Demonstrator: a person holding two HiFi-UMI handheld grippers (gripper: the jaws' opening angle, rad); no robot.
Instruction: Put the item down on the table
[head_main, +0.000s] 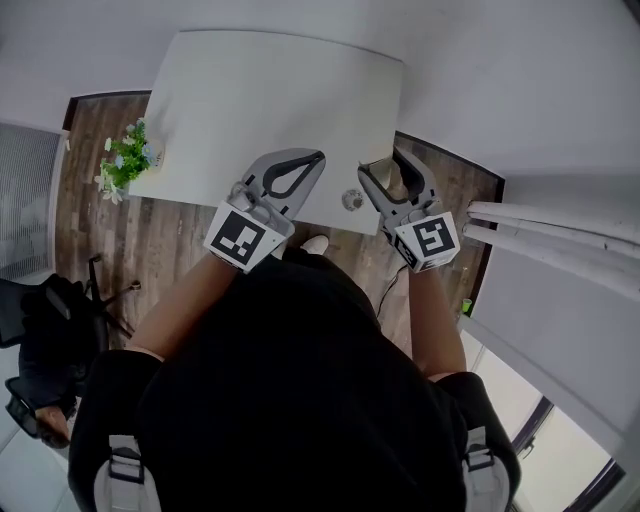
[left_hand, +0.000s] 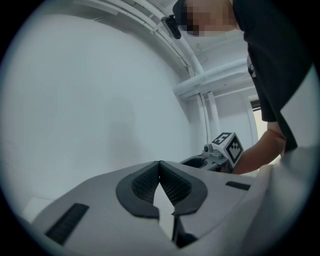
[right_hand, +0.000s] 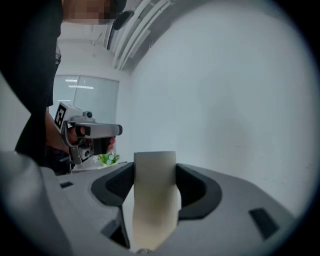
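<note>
A cream, cylinder-shaped item (right_hand: 154, 195) stands upright between the jaws of my right gripper (right_hand: 155, 172), which is shut on it. In the head view that right gripper (head_main: 385, 168) hovers at the near right edge of the white table (head_main: 260, 90), and only a tan sliver of the item (head_main: 376, 171) shows. My left gripper (head_main: 296, 172) is held over the table's near edge. In its own view the left gripper (left_hand: 160, 164) is shut, tips touching, with nothing in it. Each gripper sees the other: the right gripper (left_hand: 216, 156) and the left gripper (right_hand: 92, 131).
A small potted plant (head_main: 126, 160) stands at the table's left edge. A small round grey object (head_main: 352, 199) lies by the near edge between the grippers. A black chair (head_main: 55, 320) is on the wooden floor at left. White pipes (head_main: 560, 235) run along the right wall.
</note>
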